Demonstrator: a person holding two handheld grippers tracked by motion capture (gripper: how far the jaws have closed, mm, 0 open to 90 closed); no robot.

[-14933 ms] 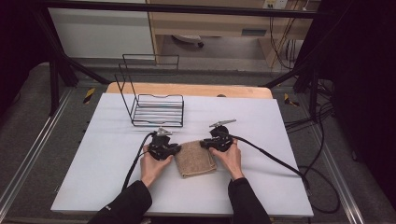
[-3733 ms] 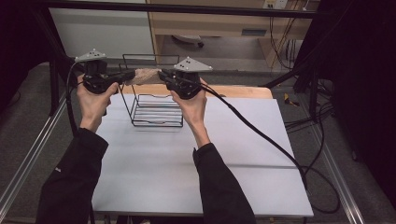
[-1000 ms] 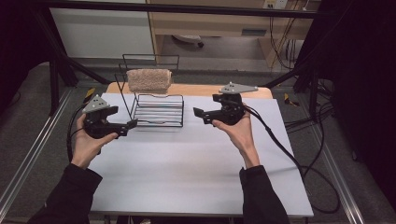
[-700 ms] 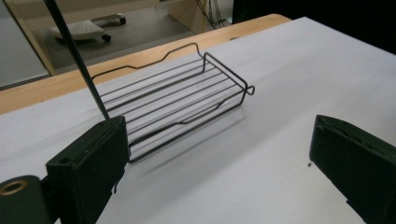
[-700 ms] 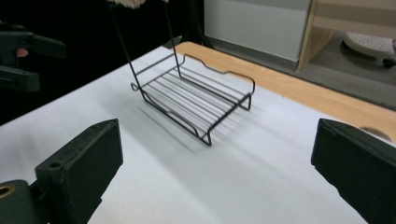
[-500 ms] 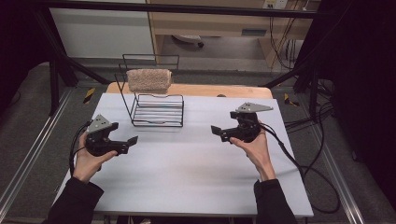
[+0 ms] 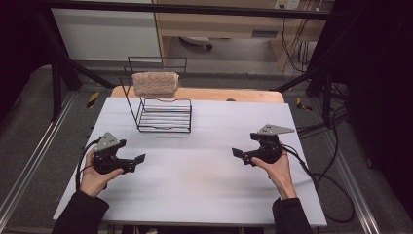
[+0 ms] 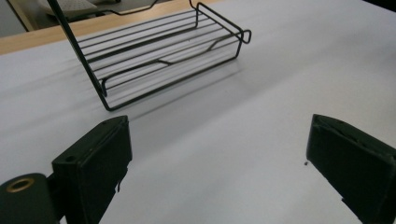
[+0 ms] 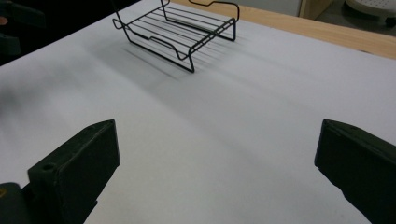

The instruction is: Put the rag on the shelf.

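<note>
- White tabletop (image 7: 195, 195) is being viewed in a dim lab space, wooden edge at the far side, cables trailing at the right.
- Wire rack (image 7: 158, 105) is standing at the far left-centre of the tabletop; folded beige towel (image 7: 156, 84) is being carried on its top rail, draped over it.
- Left gripper (image 7: 139, 161) is being held low over the near left, fingers (image 8: 95, 163) spread wide, nothing between them.
- Right gripper (image 7: 236, 153) is being held low over the near right, well apart from the rack; fingers (image 9: 77, 170) are wide open, empty.
- Hanging is being judged done: towel on the rack, both grippers clear; nothing further appears left beyond resting the grippers.
</note>
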